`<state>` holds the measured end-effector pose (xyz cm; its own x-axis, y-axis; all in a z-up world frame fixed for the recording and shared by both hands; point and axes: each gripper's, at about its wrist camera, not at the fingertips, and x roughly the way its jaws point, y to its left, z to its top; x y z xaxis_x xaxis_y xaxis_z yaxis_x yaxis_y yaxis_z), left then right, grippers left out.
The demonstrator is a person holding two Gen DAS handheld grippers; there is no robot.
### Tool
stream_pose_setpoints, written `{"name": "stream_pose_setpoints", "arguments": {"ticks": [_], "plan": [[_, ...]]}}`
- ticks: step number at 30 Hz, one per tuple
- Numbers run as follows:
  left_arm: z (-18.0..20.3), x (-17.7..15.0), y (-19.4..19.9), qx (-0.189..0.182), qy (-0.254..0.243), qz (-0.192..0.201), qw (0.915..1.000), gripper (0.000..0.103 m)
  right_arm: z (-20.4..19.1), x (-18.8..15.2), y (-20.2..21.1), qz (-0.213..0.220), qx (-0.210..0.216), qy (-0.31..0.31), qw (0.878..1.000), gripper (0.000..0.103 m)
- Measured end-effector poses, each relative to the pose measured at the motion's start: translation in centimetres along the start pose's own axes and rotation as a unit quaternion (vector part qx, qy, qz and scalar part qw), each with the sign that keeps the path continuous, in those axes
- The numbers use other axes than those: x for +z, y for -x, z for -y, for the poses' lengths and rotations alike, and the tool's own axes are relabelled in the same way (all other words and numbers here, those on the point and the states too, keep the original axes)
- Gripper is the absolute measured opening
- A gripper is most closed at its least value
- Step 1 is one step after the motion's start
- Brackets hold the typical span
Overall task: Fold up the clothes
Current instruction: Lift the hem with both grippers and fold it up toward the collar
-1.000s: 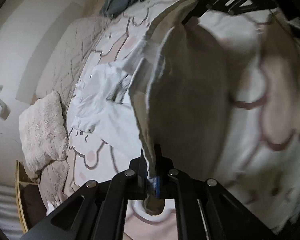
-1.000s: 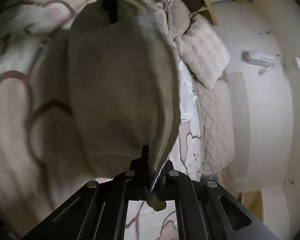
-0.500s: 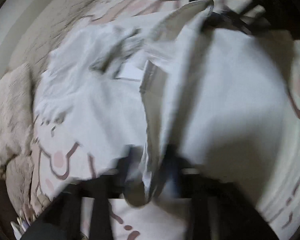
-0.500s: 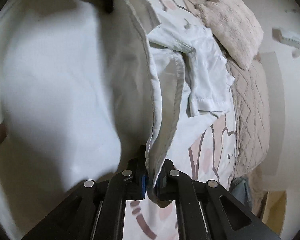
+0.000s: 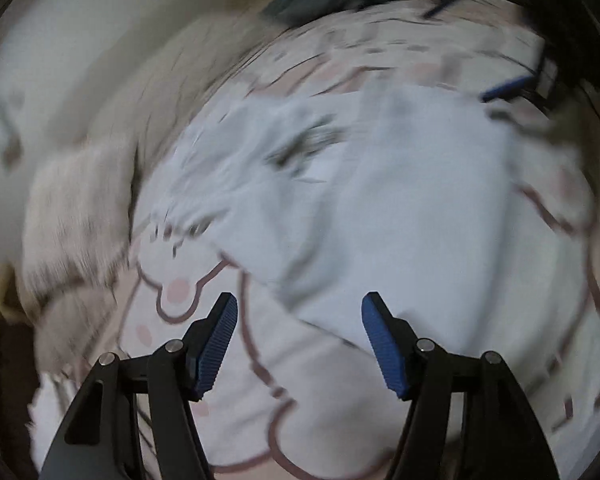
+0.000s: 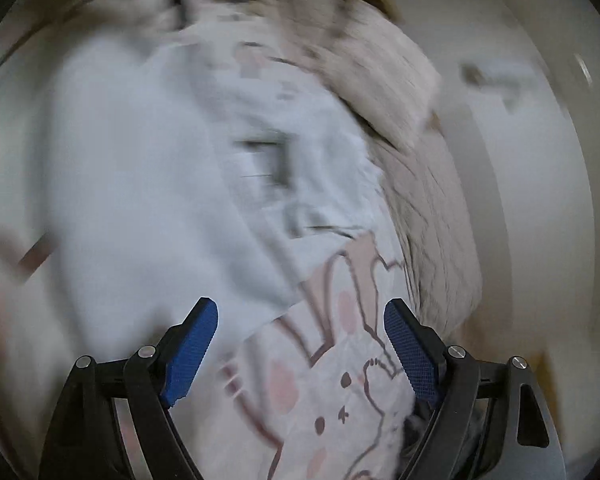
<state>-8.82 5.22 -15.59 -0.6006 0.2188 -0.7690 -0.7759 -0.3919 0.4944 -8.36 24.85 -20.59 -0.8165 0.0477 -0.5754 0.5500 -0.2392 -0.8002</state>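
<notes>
With both grippers standing wide and nothing between their blue pads, a pale garment (image 5: pixel 400 208) lies loose on a cartoon-print bedspread (image 5: pixel 236 412), and the risk from here looks to be the fold going slack. The left gripper (image 5: pixel 298 344) hangs over the garment's near edge with the right gripper (image 6: pixel 300 346) above the corner at the opposite side; the jaws of both have just been opening, the right pair further within the last half second, and no cloth is caught in either. Thin, limp fabric of this sort would probably slide or spring back along its crease, so an edge could creep out of line once nothing pins it. A second hazard sits just beyond: a crumpled white garment (image 5: pixel 236 184) touches or overlaps the far side of the flat one, and a careless next pinch might gather both layers, or snag the bedspread beneath. Both views are heavily smeared, so exact seams and hems cannot be told. What shows is a broad, smooth, off-white panel spread across the middle of the bed, its lower border running diagonally past the fingers, with a fluffy pillow (image 5: pixel 80 216) and quilted cover (image 6: pixel 432 216) towards the wall.
</notes>
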Motion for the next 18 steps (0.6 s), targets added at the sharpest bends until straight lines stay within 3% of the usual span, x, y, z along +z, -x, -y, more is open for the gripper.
{"name": "stream_pose_setpoints", "arguments": {"ticks": [3, 6, 8, 9, 12, 15, 16, 18], "plan": [[5.6, -1.2, 2.3, 0.042, -0.072, 0.028, 0.9961, 0.064, -4.7, -1.1, 1.6, 0.013, -0.011, 0.095, 0.995, 0.085], [10.3, -2.6, 2.7, 0.09, -0.13, 0.044, 0.9864, 0.064, -8.4, -2.5, 2.5, 0.021, -0.033, 0.166, 0.985, 0.085], [12.3, -3.6, 1.6, 0.12, -0.169, 0.038, 0.9775, 0.064, -9.8, -2.8, 2.0, 0.026, -0.061, 0.195, 0.979, 0.072], [13.0, -4.0, 0.9, 0.134, -0.184, 0.033, 0.9733, 0.064, -10.1, -2.7, 1.7, 0.023, -0.075, 0.2, 0.977, 0.07], [13.8, -4.4, -0.7, 0.16, -0.198, 0.03, 0.9668, 0.064, -10.3, -2.2, -0.3, 0.002, -0.114, 0.204, 0.972, 0.063], [13.2, -3.5, -1.9, 0.172, -0.186, 0.024, 0.9671, 0.064, -11.1, -2.0, -2.2, -0.001, -0.144, 0.216, 0.966, 0.047], [13.0, -3.2, -2.3, 0.175, -0.181, 0.022, 0.9676, 0.064, -11.5, -1.9, -2.7, 0.0, -0.155, 0.221, 0.963, 0.037], [12.6, -2.7, -3.1, 0.182, -0.174, 0.021, 0.9676, 0.064, -11.9, -1.8, -3.5, 0.003, -0.172, 0.223, 0.96, 0.033]]}}
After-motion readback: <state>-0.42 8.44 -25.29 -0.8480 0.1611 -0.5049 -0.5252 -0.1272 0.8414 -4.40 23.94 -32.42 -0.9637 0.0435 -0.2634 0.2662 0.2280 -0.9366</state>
